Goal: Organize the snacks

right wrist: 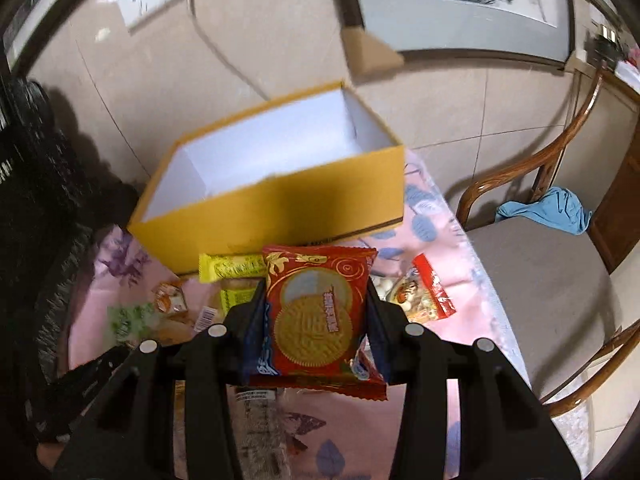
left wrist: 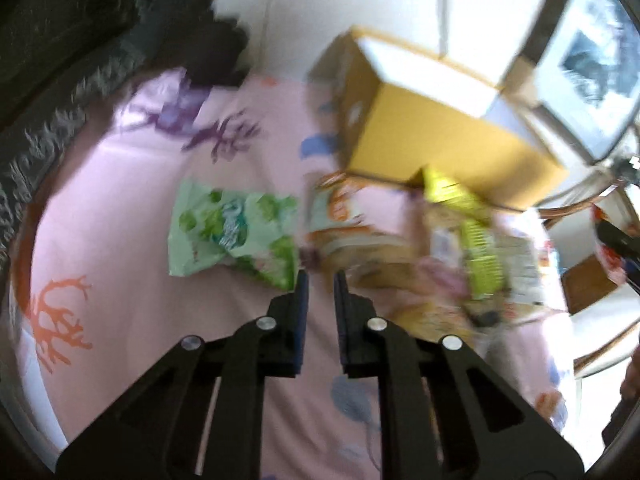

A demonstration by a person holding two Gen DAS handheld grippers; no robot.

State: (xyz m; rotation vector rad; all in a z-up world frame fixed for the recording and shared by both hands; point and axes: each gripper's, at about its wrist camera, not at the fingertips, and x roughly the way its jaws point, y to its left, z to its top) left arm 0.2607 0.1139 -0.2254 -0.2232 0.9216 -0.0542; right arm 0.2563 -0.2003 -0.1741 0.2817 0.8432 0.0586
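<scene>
Carrying the red biscuit packet [right wrist: 318, 316] to the yellow box [right wrist: 272, 184], by the look of it, and best done by lifting clear of the box's near wall before letting go, so that the packet drops flat onto the white floor inside rather than catching on the rim. Worth keeping the grip on the packet's sides as now, gently, since biscuits crack under a hard squeeze. Right gripper [right wrist: 316, 304] clenched on that packet from both sides, held above the pink cloth [right wrist: 440, 276], pointing forward and down toward the box, which stands open at the cloth's far edge. Packet still short of the box mouth, over the loose snacks: a yellow-green bar [right wrist: 232, 266] touching the box's near wall, a red bag of nuts [right wrist: 424, 294] nearer the cloth's right edge. Left gripper [left wrist: 319, 280] hovering low over the middle of the cloth, jaws narrowly parted with nothing between them, tips just beside a green packet [left wrist: 232, 230] and an orange-printed one [left wrist: 344, 220]; blur hides finer detail there.
</scene>
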